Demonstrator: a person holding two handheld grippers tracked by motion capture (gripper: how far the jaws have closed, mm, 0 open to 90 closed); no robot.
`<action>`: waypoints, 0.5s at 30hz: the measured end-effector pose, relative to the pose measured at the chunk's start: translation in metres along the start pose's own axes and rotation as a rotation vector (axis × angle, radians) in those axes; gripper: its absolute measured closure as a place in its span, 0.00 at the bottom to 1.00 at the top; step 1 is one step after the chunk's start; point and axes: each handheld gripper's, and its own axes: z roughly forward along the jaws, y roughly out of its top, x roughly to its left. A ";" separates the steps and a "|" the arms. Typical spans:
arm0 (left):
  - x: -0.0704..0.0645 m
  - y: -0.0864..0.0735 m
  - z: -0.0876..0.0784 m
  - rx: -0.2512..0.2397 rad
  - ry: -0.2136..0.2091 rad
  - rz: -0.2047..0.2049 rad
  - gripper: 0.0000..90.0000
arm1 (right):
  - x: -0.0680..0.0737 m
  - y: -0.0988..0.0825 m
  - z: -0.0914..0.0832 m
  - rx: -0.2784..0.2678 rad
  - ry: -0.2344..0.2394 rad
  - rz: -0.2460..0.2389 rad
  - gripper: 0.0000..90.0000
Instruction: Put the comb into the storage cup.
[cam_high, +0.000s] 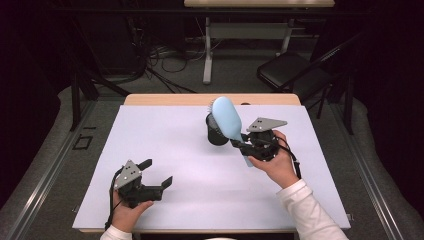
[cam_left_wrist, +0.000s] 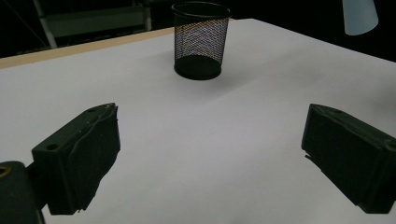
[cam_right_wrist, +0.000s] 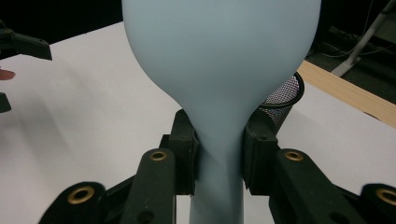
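The pale blue hairbrush (cam_high: 226, 118) is clamped by its handle in the right gripper (cam_high: 243, 145). The high view shows its bristles above the black mesh cup (cam_high: 216, 134). The left gripper (cam_high: 157, 172) gapes empty

Brush (cam_right_wrist: 219, 65): head cut off by top edge in right gripper view, handle end by bottom edge. Cup (cam_high: 216, 131): near wall hidden behind brush head in high view; bristles perhaps visible, too small.

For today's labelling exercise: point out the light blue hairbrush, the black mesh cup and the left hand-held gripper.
light blue hairbrush (cam_high: 226, 118), high view, on the smooth back of its head.
black mesh cup (cam_left_wrist: 200, 39), left gripper view, on its mesh wall.
left hand-held gripper (cam_high: 159, 173), high view, midway between its open jaw tips.
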 end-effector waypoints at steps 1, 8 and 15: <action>0.000 0.000 0.000 0.000 0.000 -0.002 0.05 | 0.001 -0.001 0.001 -0.006 -0.006 -0.006 0.77; 0.001 0.001 0.000 0.002 -0.006 -0.019 0.05 | 0.007 -0.005 0.002 -0.030 0.008 -0.015 0.77; -0.001 0.003 -0.003 -0.008 -0.016 -0.026 0.05 | 0.016 -0.009 0.002 -0.065 -0.001 -0.029 0.77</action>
